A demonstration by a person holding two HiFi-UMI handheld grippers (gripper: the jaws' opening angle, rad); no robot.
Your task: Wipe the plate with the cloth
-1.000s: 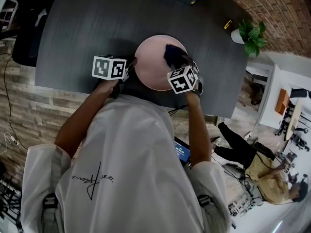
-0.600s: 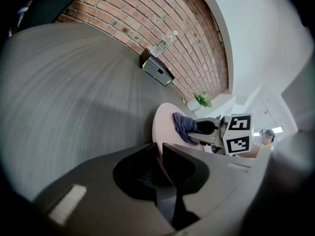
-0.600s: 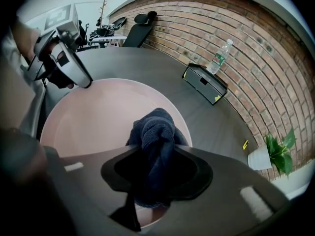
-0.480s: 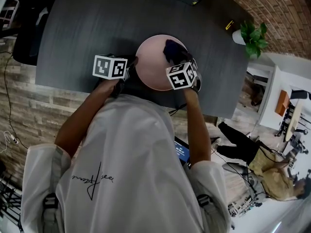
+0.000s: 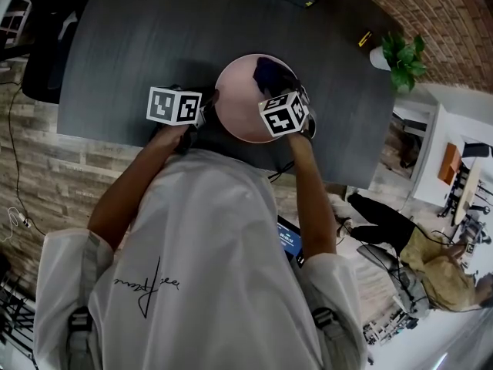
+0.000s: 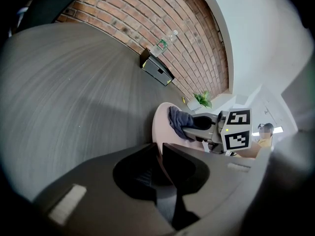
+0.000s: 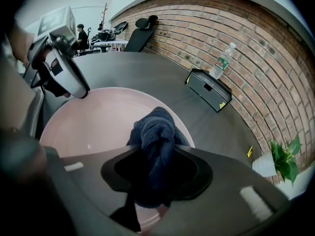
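There is one pink plate (image 5: 243,102) on one dark counter (image 5: 154,37), and one dark blue cloth (image 5: 268,73) on the plate. Two claws count: the left claw (image 6: 160,151) at the plate's rim, the right claw (image 7: 152,154) over the plate. Beyond the plate stand one black box (image 7: 209,89), one bottle (image 7: 223,60) and one potted plant (image 5: 400,56).

The plate (image 5: 235,108) is smooth and pink with a dull sheen; the cloth (image 7: 155,132) is dark, nubbly knit fabric. The table (image 5: 154,37) is matt grey with fine grain; the wall (image 7: 221,18) is rough brick.
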